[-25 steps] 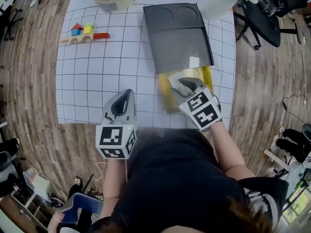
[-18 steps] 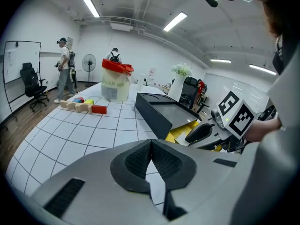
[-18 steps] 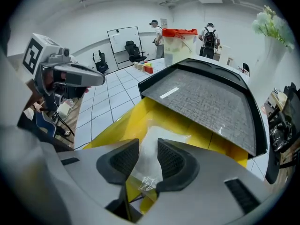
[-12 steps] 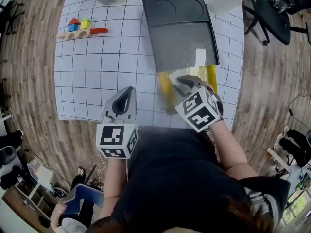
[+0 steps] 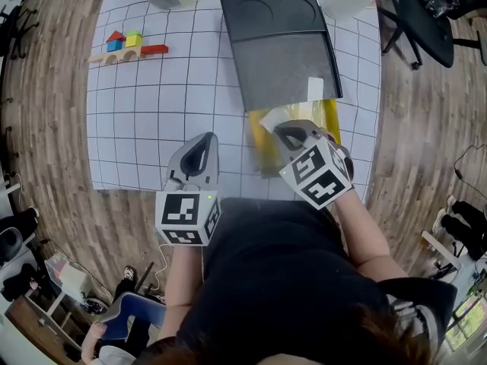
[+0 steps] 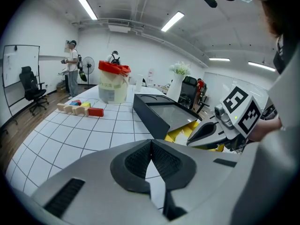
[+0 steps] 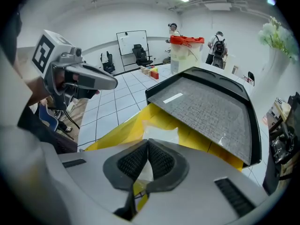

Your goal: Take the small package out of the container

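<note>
Yellow plastic forms the container (image 5: 257, 149), which is seen near the front edge of the bench (image 5: 152, 112), on a white gridded mat, with its far end covered by a dark grey tray (image 5: 281, 52) laid at a tilt over it. The small clear package (image 7: 159, 131) is seen inside the open near part of the container, just below the tray's edge, and its near edge is pinched between the jaws of the right gripper (image 7: 147, 146), which are closed tight on the thin film. In the head view the right gripper (image 5: 283, 131) is held over the container with its tips at the package (image 5: 275, 116). The left gripper (image 5: 207, 139) is held above the bare mat just left of the container, apart from it; in the left gripper view its jaws (image 6: 151, 148) are seen pressed together with nothing between them. Coloured toy blocks (image 5: 125, 42) are lined up at the far left of the mat, and a pale bin with a red liner (image 6: 112, 81) is stood at the far edge, well apart from both grippers.
</note>
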A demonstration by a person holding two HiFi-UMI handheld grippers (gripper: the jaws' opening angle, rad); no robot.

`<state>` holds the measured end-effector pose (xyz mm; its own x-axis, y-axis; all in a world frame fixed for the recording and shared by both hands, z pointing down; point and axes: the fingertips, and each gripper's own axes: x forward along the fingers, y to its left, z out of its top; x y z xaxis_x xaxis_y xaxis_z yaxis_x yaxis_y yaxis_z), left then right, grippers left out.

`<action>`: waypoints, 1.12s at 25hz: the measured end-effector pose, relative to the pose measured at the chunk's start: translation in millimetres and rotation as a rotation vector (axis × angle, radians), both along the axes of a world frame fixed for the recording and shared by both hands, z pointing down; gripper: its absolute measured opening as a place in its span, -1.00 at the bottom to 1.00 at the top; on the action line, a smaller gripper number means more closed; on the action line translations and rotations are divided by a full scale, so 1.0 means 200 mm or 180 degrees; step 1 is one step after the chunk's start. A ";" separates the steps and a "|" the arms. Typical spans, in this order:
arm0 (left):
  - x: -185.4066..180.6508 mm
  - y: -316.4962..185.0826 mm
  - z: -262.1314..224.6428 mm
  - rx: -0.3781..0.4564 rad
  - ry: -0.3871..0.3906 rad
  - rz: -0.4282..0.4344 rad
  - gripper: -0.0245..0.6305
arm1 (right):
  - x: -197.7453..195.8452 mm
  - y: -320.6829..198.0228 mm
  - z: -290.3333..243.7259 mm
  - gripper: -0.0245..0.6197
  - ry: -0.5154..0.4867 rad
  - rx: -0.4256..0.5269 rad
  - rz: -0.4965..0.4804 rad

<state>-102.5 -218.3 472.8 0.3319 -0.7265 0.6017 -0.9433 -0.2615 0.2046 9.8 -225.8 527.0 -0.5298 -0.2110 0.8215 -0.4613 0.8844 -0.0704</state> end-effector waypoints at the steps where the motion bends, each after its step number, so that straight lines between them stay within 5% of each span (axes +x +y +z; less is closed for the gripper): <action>1: -0.01 0.01 0.00 0.0014 0.0021 0.0004 -0.85 | -0.01 0.01 -0.01 -0.88 0.0001 0.0013 0.0003; 13: -0.25 0.21 -0.16 0.0236 0.0210 0.0001 -0.85 | 0.03 0.09 -0.21 -0.88 0.0078 0.0367 0.0501; 28: -0.40 0.33 -0.33 0.0532 0.0202 -0.0121 -0.85 | -0.14 0.22 -0.50 -0.88 -0.0186 0.0735 0.0464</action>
